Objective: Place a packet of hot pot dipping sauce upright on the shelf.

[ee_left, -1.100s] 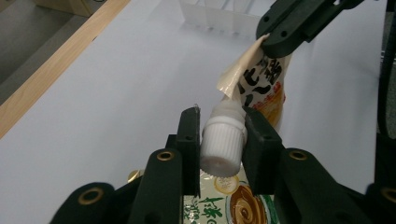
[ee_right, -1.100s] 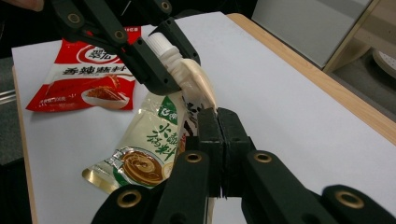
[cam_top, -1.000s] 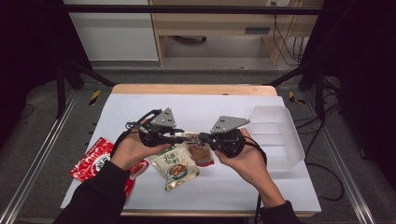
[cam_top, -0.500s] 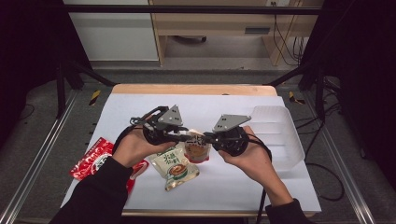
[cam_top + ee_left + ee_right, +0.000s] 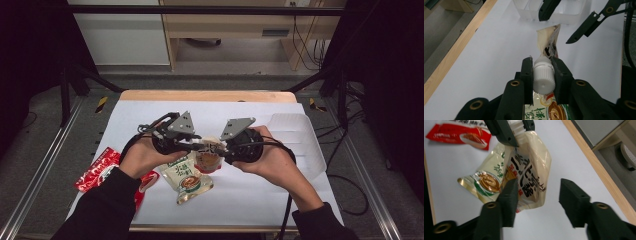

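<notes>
- Left tool (image 5: 543,75): clenched. In the left gripper view its two black jaws press on both sides of the white ribbed screw cap (image 5: 544,77) of a cream plastic spout pouch with black lettering (image 5: 549,41). The cap sits at lower centre of that frame; the pouch body extends away from it toward upper centre.
- Right tool (image 5: 537,195): released. Its jaws have just been opening. In the right gripper view the lower edge of the pouch (image 5: 531,175) lies between them, close against the jaw at left of the frame and clear of the jaw at right. The pads do not press on it.
- In the high view the left tool (image 5: 192,145) and the right tool (image 5: 220,148) face each other at centre frame, with the pouch (image 5: 209,156) between them, held above the counter.
- Below the held pouch, at lower centre of the high view, a second cream and green printed flat sachet with a round brown picture (image 5: 186,177) lies on the white counter (image 5: 240,195).
- At lower left of the high view a red glossy food packet (image 5: 97,169) lies on the counter, partly under the left forearm.
- At centre right of the high view a clear plastic ribbed tray (image 5: 300,140) stands on the counter behind the right hand (image 5: 272,162).
- The left hand (image 5: 142,157) grips its tool from the left of the frame.
</notes>
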The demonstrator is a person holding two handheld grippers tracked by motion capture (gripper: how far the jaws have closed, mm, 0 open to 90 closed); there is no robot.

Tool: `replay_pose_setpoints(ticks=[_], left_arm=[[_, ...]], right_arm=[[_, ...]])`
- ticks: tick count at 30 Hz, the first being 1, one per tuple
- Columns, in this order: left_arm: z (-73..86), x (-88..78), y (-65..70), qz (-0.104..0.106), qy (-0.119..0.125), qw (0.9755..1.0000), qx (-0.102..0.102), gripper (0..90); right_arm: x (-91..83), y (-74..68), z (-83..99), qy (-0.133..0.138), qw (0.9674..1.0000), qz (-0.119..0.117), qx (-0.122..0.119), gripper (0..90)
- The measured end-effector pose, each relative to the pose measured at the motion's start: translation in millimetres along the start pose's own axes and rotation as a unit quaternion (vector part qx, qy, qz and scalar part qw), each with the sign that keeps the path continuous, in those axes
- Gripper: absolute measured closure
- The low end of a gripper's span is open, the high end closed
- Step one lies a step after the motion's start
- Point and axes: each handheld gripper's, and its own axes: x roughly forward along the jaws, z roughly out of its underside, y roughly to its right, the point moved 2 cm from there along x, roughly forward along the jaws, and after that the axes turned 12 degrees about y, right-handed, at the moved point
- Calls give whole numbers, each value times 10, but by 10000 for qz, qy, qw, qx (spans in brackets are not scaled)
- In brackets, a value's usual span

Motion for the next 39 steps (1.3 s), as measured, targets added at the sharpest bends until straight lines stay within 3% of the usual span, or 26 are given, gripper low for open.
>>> replay_pose_setpoints(ticks=[8,14,25,34,39], left_arm=[[8,24,7,9,-12,10000,55,736],[6,46,24,83,-59,9998,142,736],[34,80,43,143,-41,9998,117,736],[57,88,41,166,-29,9998,90,735],[69,90,30,139,-3,9999,23,734]], right_arm=[[69,71,-19,-461,9985,-190,-210,288],[123,122,-33,-622,9969,-401,-251,258],[252,132,-73,-803,9937,-683,-389,425],[296,107,-93,-885,9913,-877,-430,687],[283,113,-99,-883,9920,-837,-344,801]])
